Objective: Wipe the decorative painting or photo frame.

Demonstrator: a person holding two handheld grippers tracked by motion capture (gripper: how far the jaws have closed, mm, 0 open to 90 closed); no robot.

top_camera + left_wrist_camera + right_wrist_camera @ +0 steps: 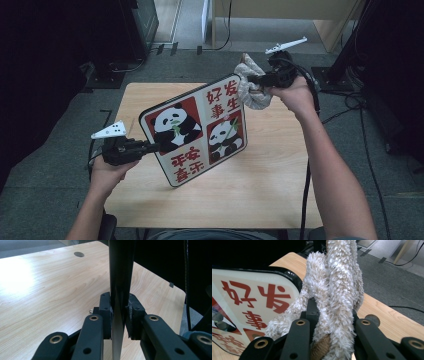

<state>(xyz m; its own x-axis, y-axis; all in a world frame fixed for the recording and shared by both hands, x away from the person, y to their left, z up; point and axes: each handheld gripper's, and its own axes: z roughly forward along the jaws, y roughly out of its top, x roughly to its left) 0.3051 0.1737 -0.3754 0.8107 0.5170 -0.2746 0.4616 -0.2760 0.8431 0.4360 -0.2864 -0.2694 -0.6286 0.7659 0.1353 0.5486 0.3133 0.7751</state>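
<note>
**A:** What does the left gripper (150, 146) hold?

**B:** A flat panda board (195, 129), white with red panels, black rim, two panda pictures and red characters. The fingers (106, 312) are closed on the board's lower left edge; in the left gripper view the board stands edge-on between the two pads, both pressed against it. The left hand (107, 172) grips the tool from below.

**A:** Where is the board relative to the surface?

**B:** It is held tilted above the wooden surface (280, 170), over its middle, printed face toward the high view. Whether its lowest corner touches the wood cannot be told.

**A:** And the right gripper (255, 78)?

**B:** Its fingers (312, 311) are clamped on a fluffy beige-and-white cloth (252, 87). In the right gripper view the pile bulges out between and above the pads, with a tan woven patch low in the bundle. The right hand (295, 95) holds the tool near the far right part of the surface.

**A:** How do cloth and board stand to each other?

**B:** The cloth lies at the board's upper right corner, beside the red characters; in the right gripper view its fibres rest against the black rim there.

**A:** Anything else on the surface?

**B:** A small round grey cap (79, 254) is set into the wood near one corner. Dark carpeted floor (60, 150) surrounds the surface, and a cable (306, 190) trails from the right gripper.
</note>
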